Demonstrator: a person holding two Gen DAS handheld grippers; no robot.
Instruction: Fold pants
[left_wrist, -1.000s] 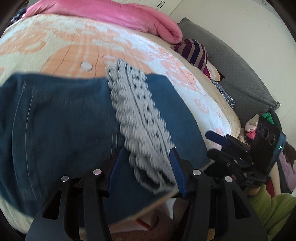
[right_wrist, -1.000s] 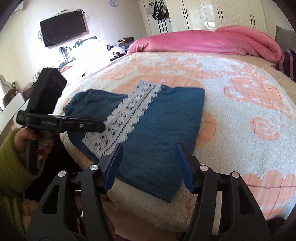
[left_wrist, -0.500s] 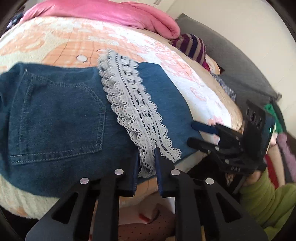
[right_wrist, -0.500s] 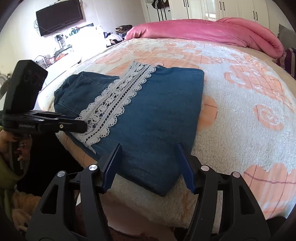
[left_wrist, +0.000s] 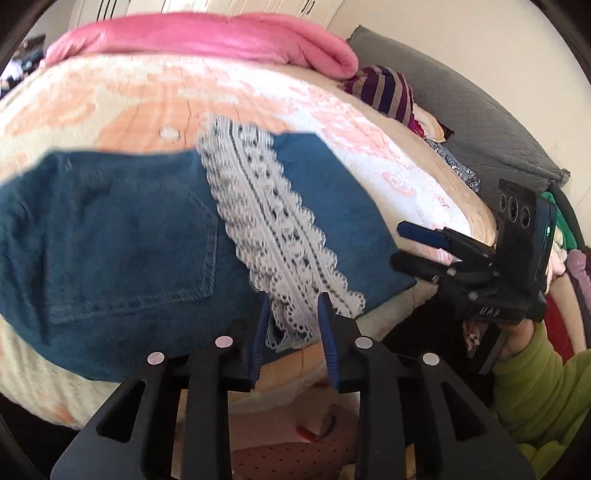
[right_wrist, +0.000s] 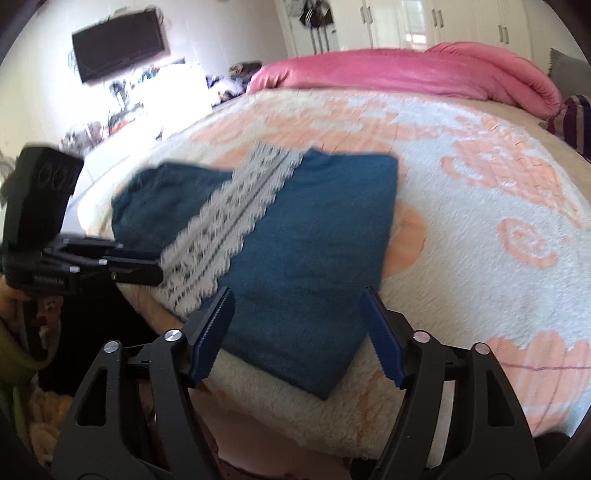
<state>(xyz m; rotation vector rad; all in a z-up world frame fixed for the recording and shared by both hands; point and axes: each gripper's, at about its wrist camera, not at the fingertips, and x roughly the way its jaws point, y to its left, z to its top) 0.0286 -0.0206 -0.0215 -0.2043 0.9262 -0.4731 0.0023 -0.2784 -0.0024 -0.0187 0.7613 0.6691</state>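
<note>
A bedroom fills both views: a bed covered by a cream blanket (right_wrist: 480, 229) with peach patterns, a rolled pink duvet (right_wrist: 406, 70) along its far side, white wardrobe doors behind, and a dark television (right_wrist: 118, 44) on the wall at the upper left of the right wrist view. A striped purple cloth (left_wrist: 384, 92) lies beside the duvet's end, in front of a grey headboard cushion (left_wrist: 480, 122).

The folded blue denim pants (right_wrist: 306, 258) lie near the bed's near edge, at centre frame in both views, with a white lace band (left_wrist: 280, 236) running diagonally across them.

The left gripper (left_wrist: 291, 325) sits at the lower centre of its view, its jaws narrow and opening; the lower end of the lace hangs between them, and the pads do not visibly press it. The right gripper (right_wrist: 295, 332) hovers at the near corner of the pants, its jaws wide and opening, with the denim seen between them but not touched. A green sleeve (left_wrist: 543, 391) shows at the lower right.
</note>
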